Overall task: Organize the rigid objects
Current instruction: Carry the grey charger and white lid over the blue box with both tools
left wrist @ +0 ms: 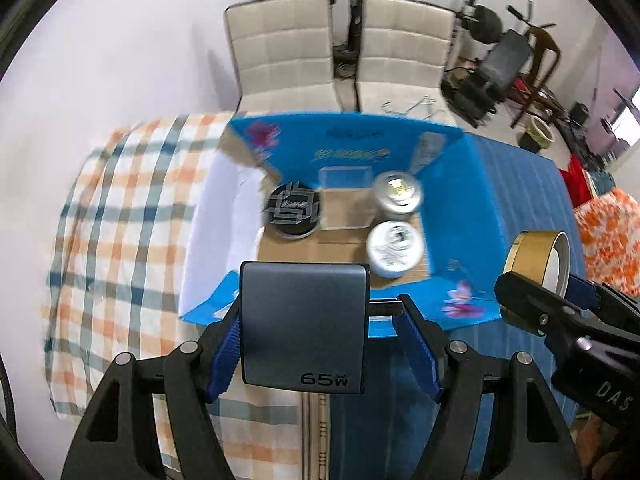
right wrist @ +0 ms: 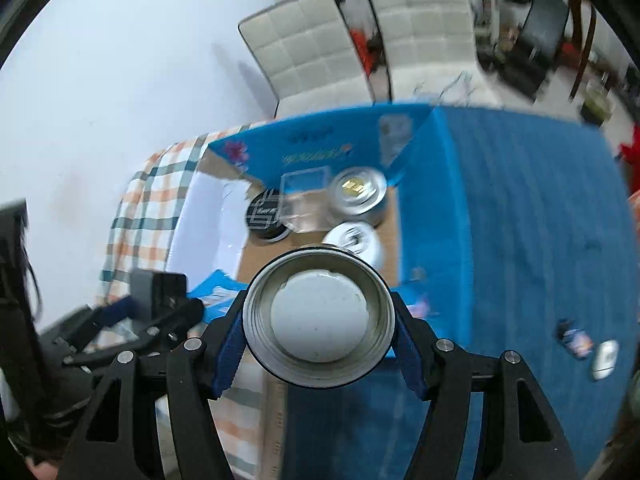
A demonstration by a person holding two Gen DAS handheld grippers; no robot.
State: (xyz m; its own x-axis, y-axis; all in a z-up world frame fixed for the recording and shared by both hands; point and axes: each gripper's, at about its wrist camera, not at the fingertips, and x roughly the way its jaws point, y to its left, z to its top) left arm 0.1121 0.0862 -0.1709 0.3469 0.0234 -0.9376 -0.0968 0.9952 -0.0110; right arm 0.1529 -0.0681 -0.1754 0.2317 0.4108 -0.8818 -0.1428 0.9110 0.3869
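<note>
My left gripper (left wrist: 318,332) is shut on a grey 65W charger (left wrist: 304,320), held just in front of the open blue box (left wrist: 456,216). My right gripper (right wrist: 320,320) is shut on a gold tin (right wrist: 319,316), seen from its open end; it also shows in the left wrist view (left wrist: 538,262). The box (right wrist: 432,184) holds a black round tin (left wrist: 292,210), a clear plastic case (left wrist: 346,196) and two silver tins (left wrist: 398,194) (left wrist: 394,246). The left gripper (right wrist: 156,300) shows at the left of the right wrist view.
The box sits on a table with a blue cloth (right wrist: 540,220) and a plaid cloth (left wrist: 120,220). Two white chairs (left wrist: 284,52) (left wrist: 404,48) stand behind it. A small dark bottle (right wrist: 574,338) and a white object (right wrist: 605,358) lie on the blue cloth at right.
</note>
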